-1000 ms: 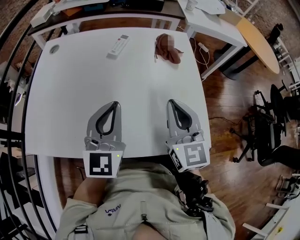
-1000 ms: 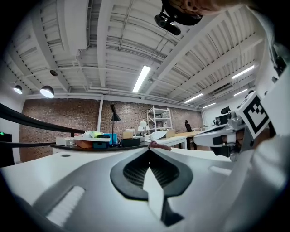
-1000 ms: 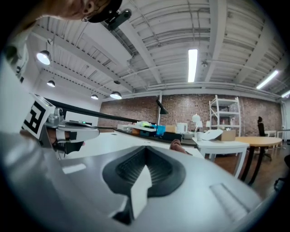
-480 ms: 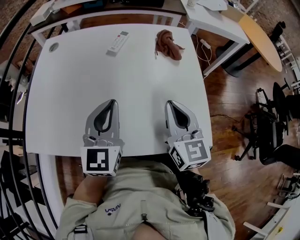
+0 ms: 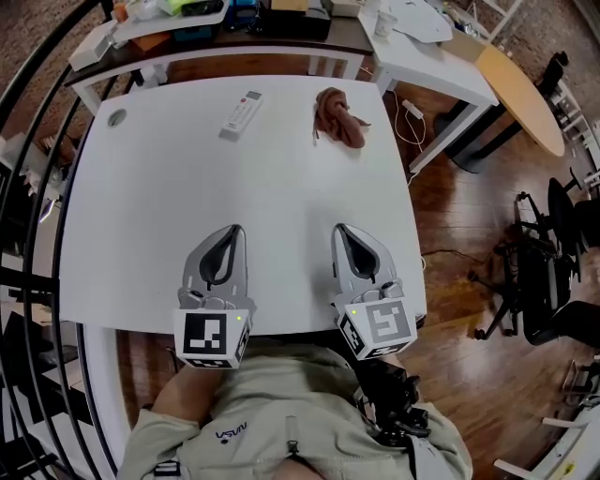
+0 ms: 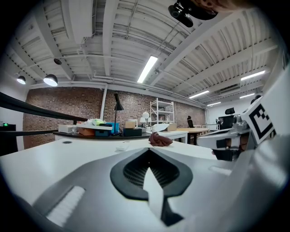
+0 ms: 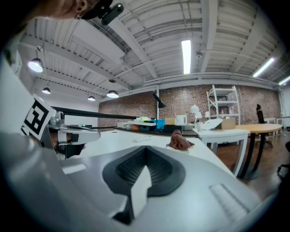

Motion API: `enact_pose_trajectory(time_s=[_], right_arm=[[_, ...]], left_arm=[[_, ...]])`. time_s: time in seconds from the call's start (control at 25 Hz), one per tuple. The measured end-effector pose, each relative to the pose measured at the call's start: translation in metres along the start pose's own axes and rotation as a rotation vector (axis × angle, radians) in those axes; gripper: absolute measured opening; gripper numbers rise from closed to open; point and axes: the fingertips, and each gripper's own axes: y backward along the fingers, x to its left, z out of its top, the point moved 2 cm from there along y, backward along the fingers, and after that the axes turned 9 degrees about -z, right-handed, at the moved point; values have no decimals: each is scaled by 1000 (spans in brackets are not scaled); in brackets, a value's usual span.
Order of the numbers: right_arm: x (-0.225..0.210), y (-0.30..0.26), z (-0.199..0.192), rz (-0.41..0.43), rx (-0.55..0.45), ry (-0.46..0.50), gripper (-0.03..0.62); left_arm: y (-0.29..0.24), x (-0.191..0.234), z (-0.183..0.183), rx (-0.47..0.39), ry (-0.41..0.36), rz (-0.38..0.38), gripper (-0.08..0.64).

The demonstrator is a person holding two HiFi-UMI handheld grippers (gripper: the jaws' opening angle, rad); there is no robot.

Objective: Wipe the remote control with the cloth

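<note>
A white remote control (image 5: 240, 114) lies near the far edge of the white table (image 5: 150, 206), left of centre. A crumpled brown cloth (image 5: 339, 116) sits to its right, also far back; it shows as a small brown heap in the left gripper view (image 6: 160, 140) and the right gripper view (image 7: 180, 141). My left gripper (image 5: 230, 230) and right gripper (image 5: 341, 229) hover side by side over the table's near edge, both shut and empty, pointing toward the far side and well short of both objects.
A dark bench with boxes and a blue container (image 5: 197, 17) runs behind the table. A white side table (image 5: 441, 56) and a round wooden table (image 5: 521, 86) stand at the right, with office chairs (image 5: 544, 272) on the wooden floor. A round grommet (image 5: 116, 117) is at the table's far left.
The head view has shifted, so the table and both grippers sit lower in the frame. The grippers stay shut and keep their places relative to the table.
</note>
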Motion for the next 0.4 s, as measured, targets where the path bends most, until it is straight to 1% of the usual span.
enact_pose_trajectory(time_s=[0.24, 0.4], right_arm=[[4, 1, 0, -14, -6, 33, 2], [7, 3, 2, -17, -11, 37, 2]], left_arm=[[0, 0, -2, 3, -9, -7, 3], [2, 0, 1, 3, 12, -3, 3]])
